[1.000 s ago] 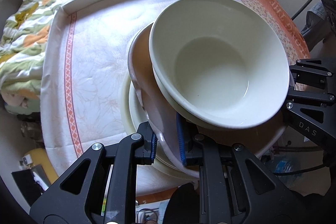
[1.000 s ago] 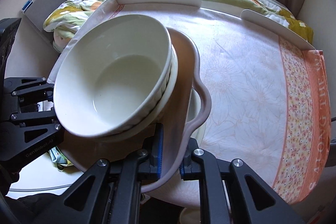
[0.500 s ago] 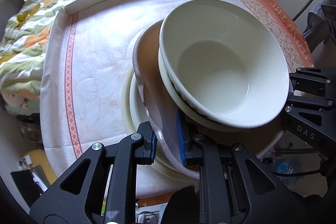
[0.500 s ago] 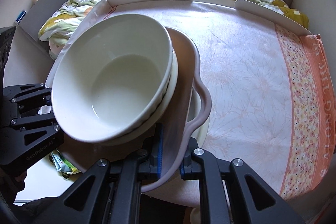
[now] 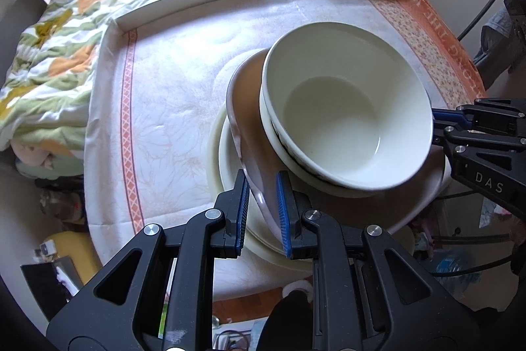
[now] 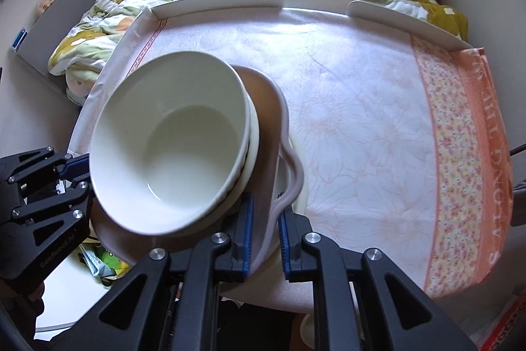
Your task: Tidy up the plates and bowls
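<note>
A pale pink-brown wavy-rimmed plate (image 5: pixel 245 107) carries two stacked white bowls (image 5: pixel 345 117). My left gripper (image 5: pixel 261 209) is shut on the plate's left rim. My right gripper (image 6: pixel 264 231) is shut on its right rim (image 6: pixel 279 134). The bowls also show in the right wrist view (image 6: pixel 171 147). The plate hangs just above a cream plate (image 5: pixel 227 160) lying on the tablecloth, seen as a sliver in the right wrist view (image 6: pixel 300 196). Each gripper shows at the edge of the other's view.
The round table has a white and orange floral tablecloth (image 6: pixel 361 107) and white raised guards (image 6: pixel 217 2) along its far edge. A flowered quilt (image 5: pixel 49 55) lies beyond. Clutter and cables sit below the table's near edge.
The plate with the bowls has moved away from both cameras and down toward the cream plate on the table. Both grips are unchanged.
</note>
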A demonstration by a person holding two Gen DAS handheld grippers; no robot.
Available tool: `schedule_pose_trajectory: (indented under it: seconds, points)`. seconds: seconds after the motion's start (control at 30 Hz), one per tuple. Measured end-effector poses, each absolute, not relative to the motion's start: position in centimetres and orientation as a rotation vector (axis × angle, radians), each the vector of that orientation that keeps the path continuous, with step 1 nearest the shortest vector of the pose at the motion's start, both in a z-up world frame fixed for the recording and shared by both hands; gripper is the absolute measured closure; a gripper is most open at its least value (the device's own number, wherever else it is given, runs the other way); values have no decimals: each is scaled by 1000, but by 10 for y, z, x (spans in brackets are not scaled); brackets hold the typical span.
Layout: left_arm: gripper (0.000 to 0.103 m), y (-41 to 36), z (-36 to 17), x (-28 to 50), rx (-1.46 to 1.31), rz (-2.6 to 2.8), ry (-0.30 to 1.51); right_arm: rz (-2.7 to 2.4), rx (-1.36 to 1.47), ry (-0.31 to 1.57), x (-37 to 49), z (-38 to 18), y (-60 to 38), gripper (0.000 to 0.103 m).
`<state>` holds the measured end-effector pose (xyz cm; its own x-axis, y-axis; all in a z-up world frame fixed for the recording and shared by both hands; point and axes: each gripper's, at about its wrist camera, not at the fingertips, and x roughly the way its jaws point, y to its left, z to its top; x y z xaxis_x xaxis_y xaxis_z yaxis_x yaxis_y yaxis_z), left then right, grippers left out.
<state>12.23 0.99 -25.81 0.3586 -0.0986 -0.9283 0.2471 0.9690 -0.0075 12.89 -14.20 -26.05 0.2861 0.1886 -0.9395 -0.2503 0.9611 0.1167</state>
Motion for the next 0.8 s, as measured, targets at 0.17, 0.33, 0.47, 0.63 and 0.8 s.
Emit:
schedule_pose_trajectory:
  seconds: [0.17,0.33,0.47,0.63,0.8]
  points:
    - [88,13,-245,108,132,-218,1168,274,-56,1218,111,-244,-146,90]
    - [88,14,-219,80,116,-217,1113,273,-25,1153,88,-222,-153,90]
    - [88,10,-201,60,75,-214,1073,287,0,1116,71,-213,-157,90]
    - [34,-1,-171,32,52,-162,970,282,25,1070,57,-199,-172,74]
    - [7,-9,-127,10,21,-126,846,249,51,997,39,-167,-199,19]
